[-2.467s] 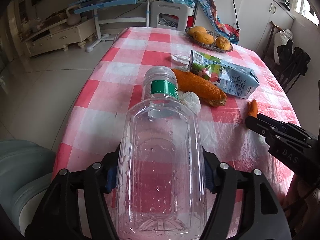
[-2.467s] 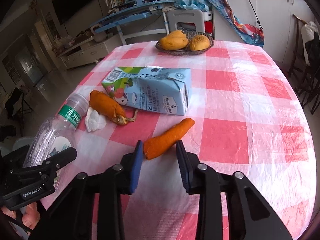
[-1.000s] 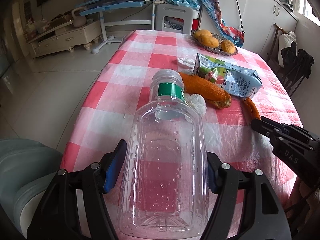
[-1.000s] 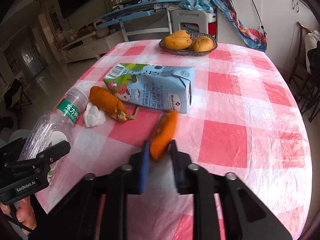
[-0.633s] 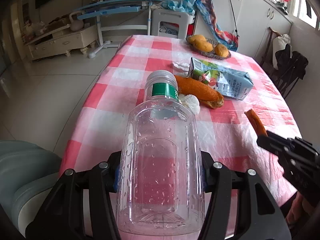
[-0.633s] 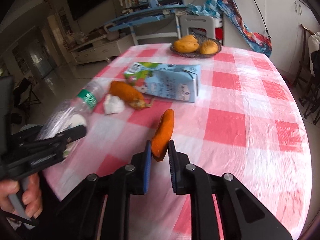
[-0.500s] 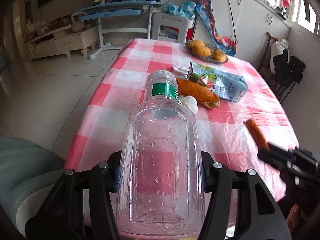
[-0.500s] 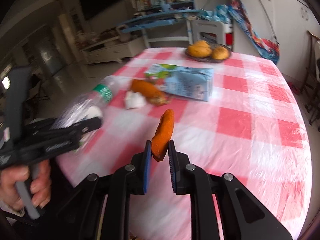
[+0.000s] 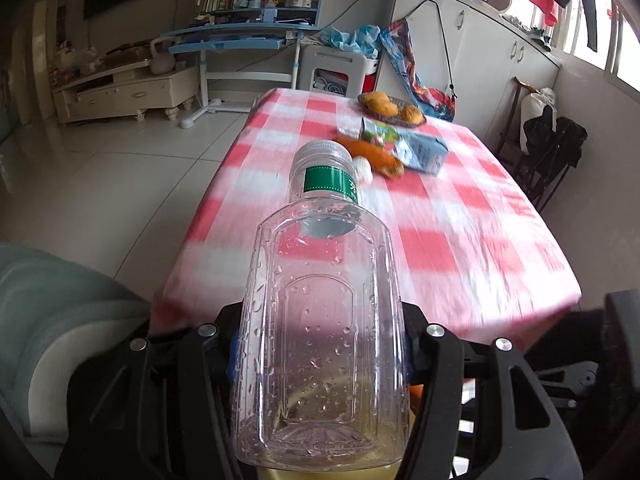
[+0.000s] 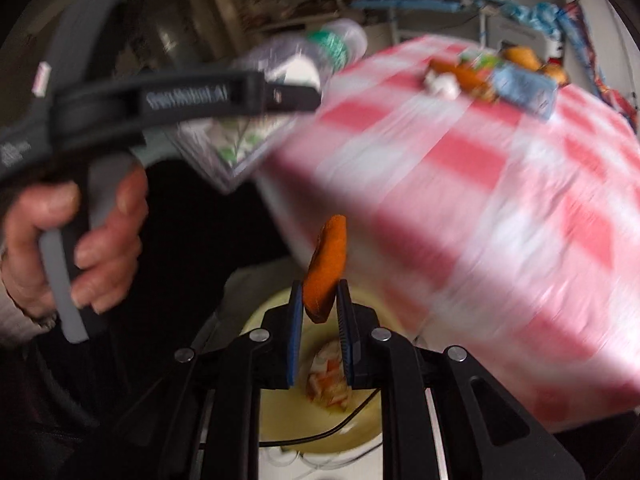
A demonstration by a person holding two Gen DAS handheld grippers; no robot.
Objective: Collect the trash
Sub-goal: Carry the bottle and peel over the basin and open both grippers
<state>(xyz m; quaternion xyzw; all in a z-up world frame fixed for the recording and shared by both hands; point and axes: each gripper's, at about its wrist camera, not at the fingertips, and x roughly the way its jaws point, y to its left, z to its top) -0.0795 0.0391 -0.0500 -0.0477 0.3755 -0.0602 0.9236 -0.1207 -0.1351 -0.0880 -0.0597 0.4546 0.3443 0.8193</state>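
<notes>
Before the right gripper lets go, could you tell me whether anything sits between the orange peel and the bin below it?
Nothing visible does. The right gripper holds the orange peel directly above the open yellowish bin, which already holds scraps.

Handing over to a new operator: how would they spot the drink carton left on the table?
On the red-and-white checked table, look to the far end, just short of the fruit basket. The drink carton lies on its side beside an orange peel and a white wad; it is the only boxy, pale-blue printed item there.
</notes>
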